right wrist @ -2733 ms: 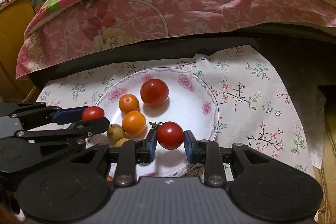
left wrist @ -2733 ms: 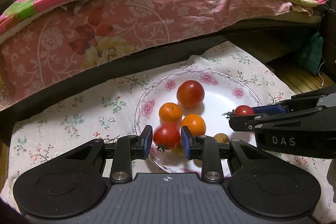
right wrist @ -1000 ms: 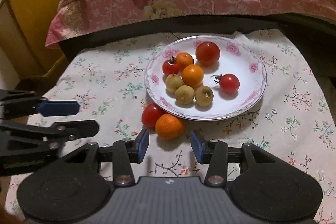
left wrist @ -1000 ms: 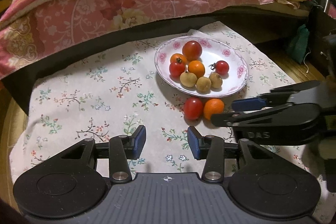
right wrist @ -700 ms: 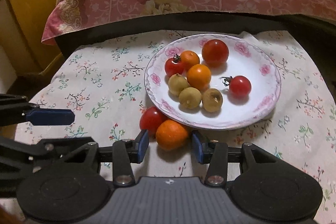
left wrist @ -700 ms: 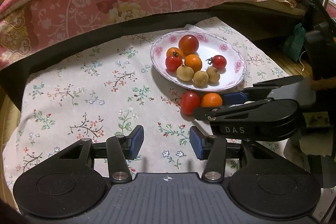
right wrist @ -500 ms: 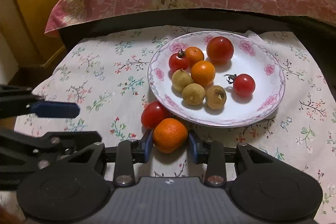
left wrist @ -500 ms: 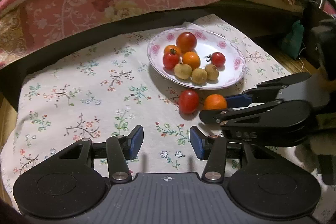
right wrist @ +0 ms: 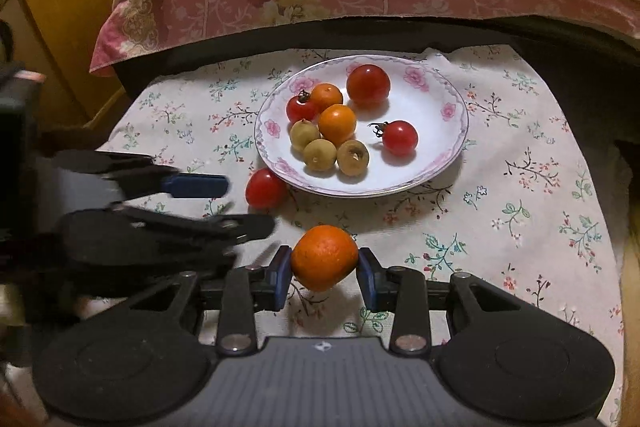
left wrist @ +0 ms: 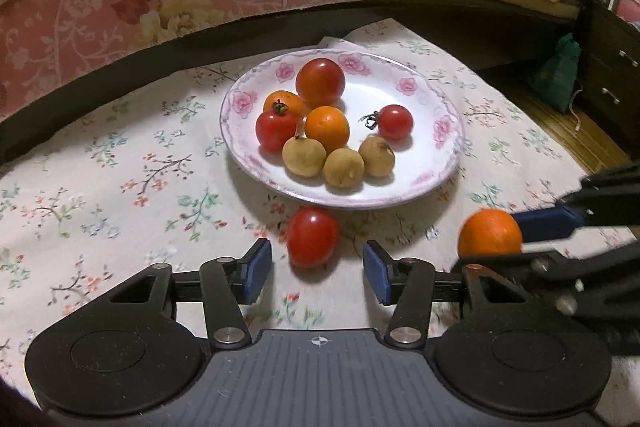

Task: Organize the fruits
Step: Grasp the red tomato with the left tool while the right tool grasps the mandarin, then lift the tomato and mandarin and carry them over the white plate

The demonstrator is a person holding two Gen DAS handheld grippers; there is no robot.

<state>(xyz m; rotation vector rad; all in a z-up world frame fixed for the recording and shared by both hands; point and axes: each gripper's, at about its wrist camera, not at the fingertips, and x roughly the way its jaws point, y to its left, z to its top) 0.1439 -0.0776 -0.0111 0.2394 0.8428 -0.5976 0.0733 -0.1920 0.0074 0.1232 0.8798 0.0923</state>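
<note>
- Right gripper (right wrist: pixel 325 271) had closed its blue pads on the round orange citrus fruit (right wrist: pixel 324 257) since half a second earlier and lifted it off the floral tablecloth (right wrist: pixel 520 227), near the cloth's front edge.
- Left gripper (left wrist: pixel 316 270), wide open and empty, had moved up to the loose red tomato (left wrist: pixel 313 236) just outside the front rim of the white flower-printed plate (left wrist: pixel 448 131).
- Judgement: two fruits remained off the plate; both probably go there next.
</note>
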